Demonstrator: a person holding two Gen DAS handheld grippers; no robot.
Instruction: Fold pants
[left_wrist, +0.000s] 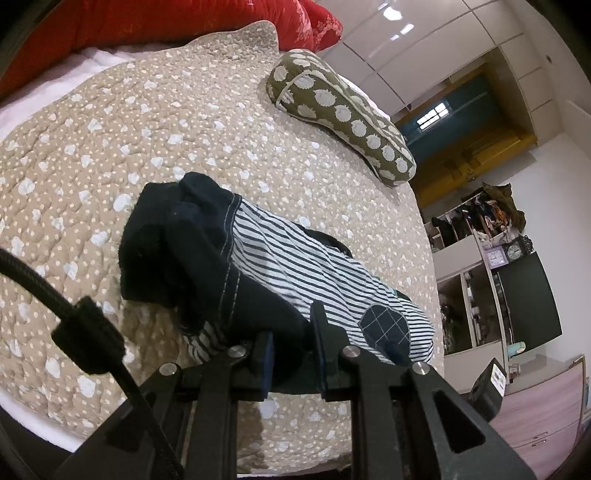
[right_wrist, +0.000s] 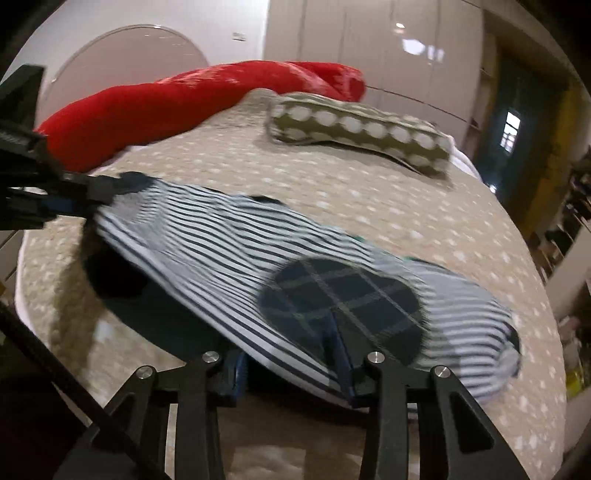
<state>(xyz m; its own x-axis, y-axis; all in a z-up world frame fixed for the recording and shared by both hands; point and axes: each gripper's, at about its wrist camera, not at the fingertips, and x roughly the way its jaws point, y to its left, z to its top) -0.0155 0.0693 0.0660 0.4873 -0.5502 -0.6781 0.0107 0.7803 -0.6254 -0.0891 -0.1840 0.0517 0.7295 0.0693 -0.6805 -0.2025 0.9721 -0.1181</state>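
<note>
1. The bed (left_wrist: 207, 122) carries everything under a spotted quilt; a red pillow (right_wrist: 155, 107) and an olive cushion (left_wrist: 340, 110) lie toward its far edge.
2. The striped pants (left_wrist: 280, 258) stretch across the bed's middle, long axis running from one hand-held gripper to the other.
3. The left hand-held gripper (left_wrist: 291, 354) is clamped tight on the dark end.
4. The right hand-held gripper (right_wrist: 295, 365) stands partly open around the patched edge; motion blur hides whether it grips.

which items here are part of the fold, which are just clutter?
In the job:
striped pants
left gripper, clamped on the pants
right gripper, jaws around the pants' edge

Just lying about:
spotted green cushion
red pillow
quilt
</note>
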